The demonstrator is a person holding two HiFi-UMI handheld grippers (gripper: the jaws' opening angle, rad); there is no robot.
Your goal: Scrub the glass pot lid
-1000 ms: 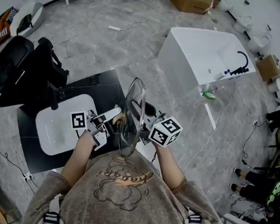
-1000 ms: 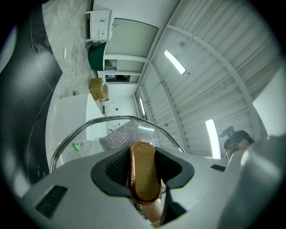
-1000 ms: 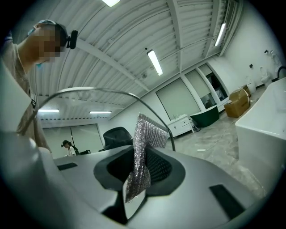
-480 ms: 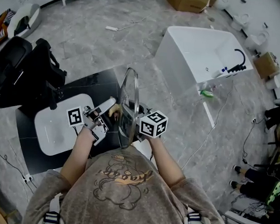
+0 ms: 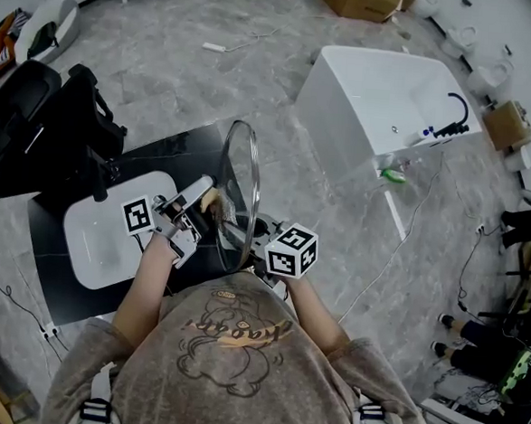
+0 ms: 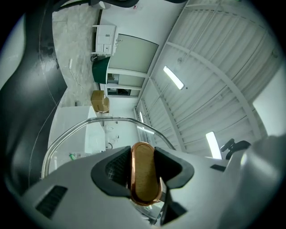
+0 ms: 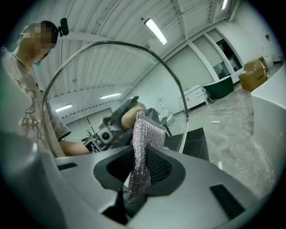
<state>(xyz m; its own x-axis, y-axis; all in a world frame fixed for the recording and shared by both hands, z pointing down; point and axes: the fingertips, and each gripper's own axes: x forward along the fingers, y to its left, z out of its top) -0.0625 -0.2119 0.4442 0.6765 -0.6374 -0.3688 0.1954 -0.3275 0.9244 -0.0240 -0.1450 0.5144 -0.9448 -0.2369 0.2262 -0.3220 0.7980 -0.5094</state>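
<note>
Lid [image 5: 236,188] knob [image 6: 144,179] clamped in left gripper [image 6: 143,162]; mesh [image 7: 144,136] pinched in right gripper [image 7: 141,169], best pressed flat against glass.

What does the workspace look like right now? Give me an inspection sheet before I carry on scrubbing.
Surface: black tabletop with a white basin on it.
Job's things: glass pot lid held on edge above the tabletop; silver mesh scrubber at its face, contact unclear.
Clutter: nothing seen on the tabletop; green item beside the bathtub.
Grippers: left gripper shut on the lid's knob; right gripper shut on the scrubber.
Cables: white cable trailing across the floor.
Surroundings: white bathtub, cardboard box, black chair.
</note>
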